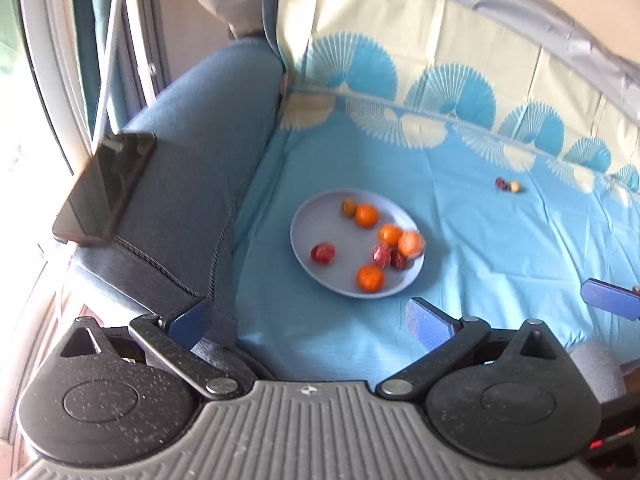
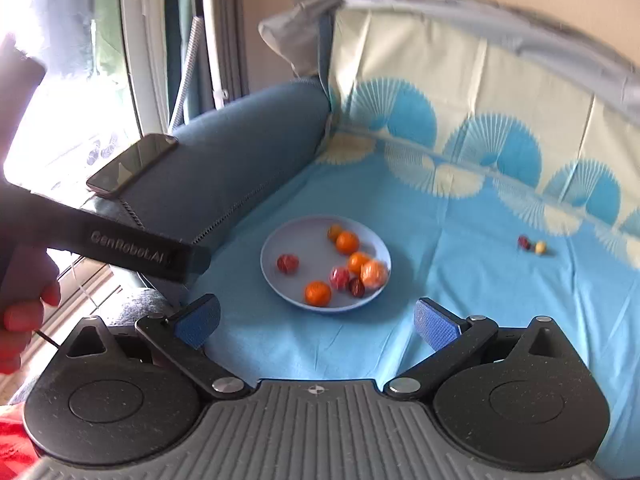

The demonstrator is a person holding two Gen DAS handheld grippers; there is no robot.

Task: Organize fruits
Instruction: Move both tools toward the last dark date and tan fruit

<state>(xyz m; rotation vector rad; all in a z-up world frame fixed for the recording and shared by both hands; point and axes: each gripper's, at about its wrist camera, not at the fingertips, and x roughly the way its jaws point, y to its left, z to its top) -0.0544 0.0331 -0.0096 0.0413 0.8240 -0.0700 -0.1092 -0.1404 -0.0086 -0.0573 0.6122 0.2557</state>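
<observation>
With both the left gripper (image 1: 310, 316) and the right gripper (image 2: 316, 322) spread wide and empty, the plate (image 1: 316, 276) of oranges lies just ahead of the fingertips, so reach far right for the two stray fruits (image 2: 531, 245) (small, roll easily), closing gently.

Smooth matt plate (image 1: 316, 216); cloth sheet (image 1: 480, 248) — creased; glossy phone (image 1: 106, 188).

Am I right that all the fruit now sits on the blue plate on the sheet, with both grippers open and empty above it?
Not quite: two small fruits lie on the blue sheet to the right, apart from the blue plate; the right wrist view shows them clearly. The rest holds: the left gripper and right gripper are open and empty.
</observation>
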